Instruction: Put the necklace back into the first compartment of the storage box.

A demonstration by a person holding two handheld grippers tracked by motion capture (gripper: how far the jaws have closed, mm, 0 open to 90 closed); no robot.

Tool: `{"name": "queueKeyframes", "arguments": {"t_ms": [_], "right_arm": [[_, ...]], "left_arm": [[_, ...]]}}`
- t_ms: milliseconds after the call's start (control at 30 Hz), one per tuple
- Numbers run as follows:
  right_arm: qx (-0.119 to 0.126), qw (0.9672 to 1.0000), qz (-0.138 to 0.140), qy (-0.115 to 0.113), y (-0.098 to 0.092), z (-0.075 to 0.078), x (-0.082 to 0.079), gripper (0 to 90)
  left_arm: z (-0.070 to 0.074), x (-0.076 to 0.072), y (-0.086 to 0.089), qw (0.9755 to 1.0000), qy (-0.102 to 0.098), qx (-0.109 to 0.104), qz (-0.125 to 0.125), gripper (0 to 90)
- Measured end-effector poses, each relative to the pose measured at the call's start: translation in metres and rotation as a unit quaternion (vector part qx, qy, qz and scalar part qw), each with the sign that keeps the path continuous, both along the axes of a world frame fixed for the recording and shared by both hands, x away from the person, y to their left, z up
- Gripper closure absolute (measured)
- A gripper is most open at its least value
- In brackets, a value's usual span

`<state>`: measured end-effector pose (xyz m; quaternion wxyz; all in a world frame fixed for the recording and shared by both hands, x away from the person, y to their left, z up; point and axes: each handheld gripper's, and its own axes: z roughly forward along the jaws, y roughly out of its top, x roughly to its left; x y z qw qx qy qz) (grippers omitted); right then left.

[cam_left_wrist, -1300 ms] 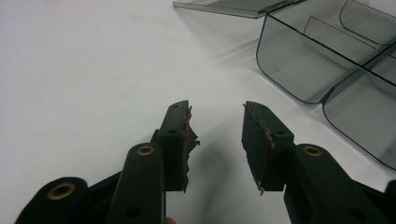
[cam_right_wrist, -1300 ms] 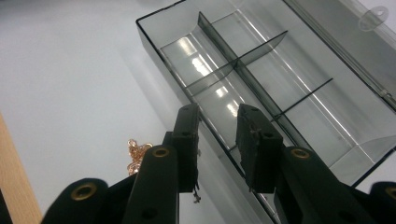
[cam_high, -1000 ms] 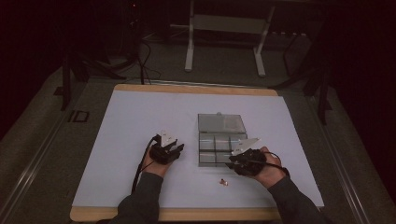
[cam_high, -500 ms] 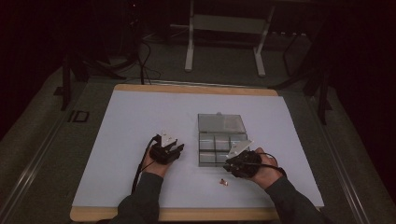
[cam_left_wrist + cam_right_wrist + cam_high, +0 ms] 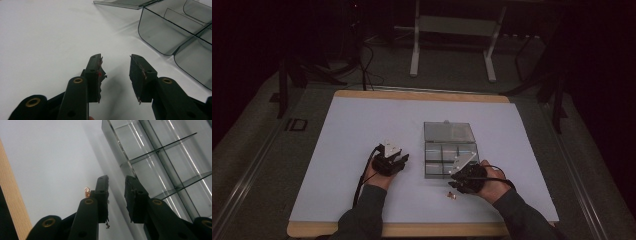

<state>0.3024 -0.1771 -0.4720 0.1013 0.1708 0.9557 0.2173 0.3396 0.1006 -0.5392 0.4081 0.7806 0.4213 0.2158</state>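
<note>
high view: tiny gold bit (image 5: 452, 196) by right gripper (image 5: 460, 184) | right gripper view: jaws half-open, just narrowing, nothing between | left gripper (image 5: 115, 72): gaping, empty, beside clear box (image 5: 175, 32)

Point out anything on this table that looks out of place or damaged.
A small gold-coloured metal piece lies loose on the white table cover, outside the clear plastic compartment box whose lid is open, just beside the right gripper. The left gripper has frayed, ragged pad edges. Nothing looks spilled.
</note>
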Motion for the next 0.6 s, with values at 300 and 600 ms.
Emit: {"name": "queueKeyframes", "arguments": {"t_ms": [300,600], "right_arm": [[-0.009,0.9998,0.009,0.015,0.004,-0.006,-0.001,70.7],[-0.019,0.9992,0.016,0.031,0.008,-0.012,-0.002,69.2]], "left_arm": [[0.000,0.000,0.000,1.0000,0.000,-0.001,0.001,62.1],[0.000,0.000,0.000,1.0000,0.000,0.000,0.001,62.0]]}}
